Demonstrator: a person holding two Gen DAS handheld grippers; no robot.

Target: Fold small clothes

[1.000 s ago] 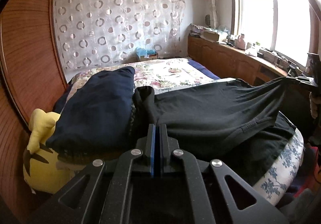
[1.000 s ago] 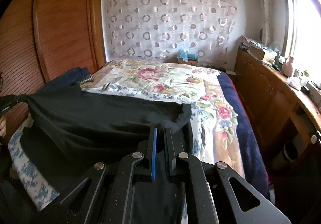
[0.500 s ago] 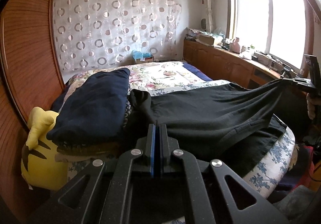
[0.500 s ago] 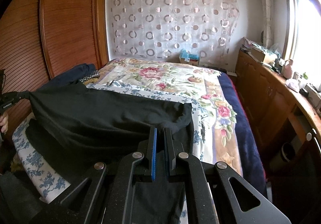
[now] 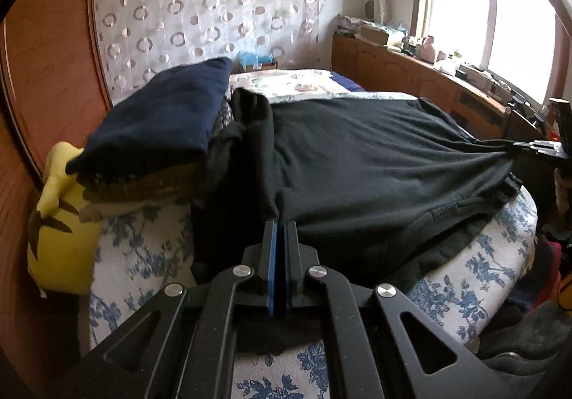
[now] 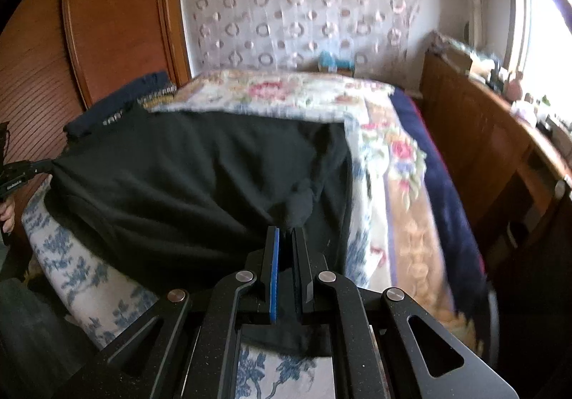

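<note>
On the bed, near its foot end, a black garment is spread out flat over the blue-and-white floral sheet, with its lower edge hanging a bit over the side. No real containers in play here, the only box-like thing is a small box with blue stuff in it sitting at the head of the bed against the dotted curtain, too blurry to say what's inside. Next to the black garment there's a folded navy garment stacked on top of some other folded stuff, and a yellow plush toy wedged between the bed and the wooden wardrobe. The left hand-held gripper is clamped tight on one corner of the black fabric, cloth pinched right between the blue pads. The right hand-held gripper is doing the same on the opposite corner, with a little bunch of black fabric poking up past its tips. Both are pulling the garment taut between them.
</note>
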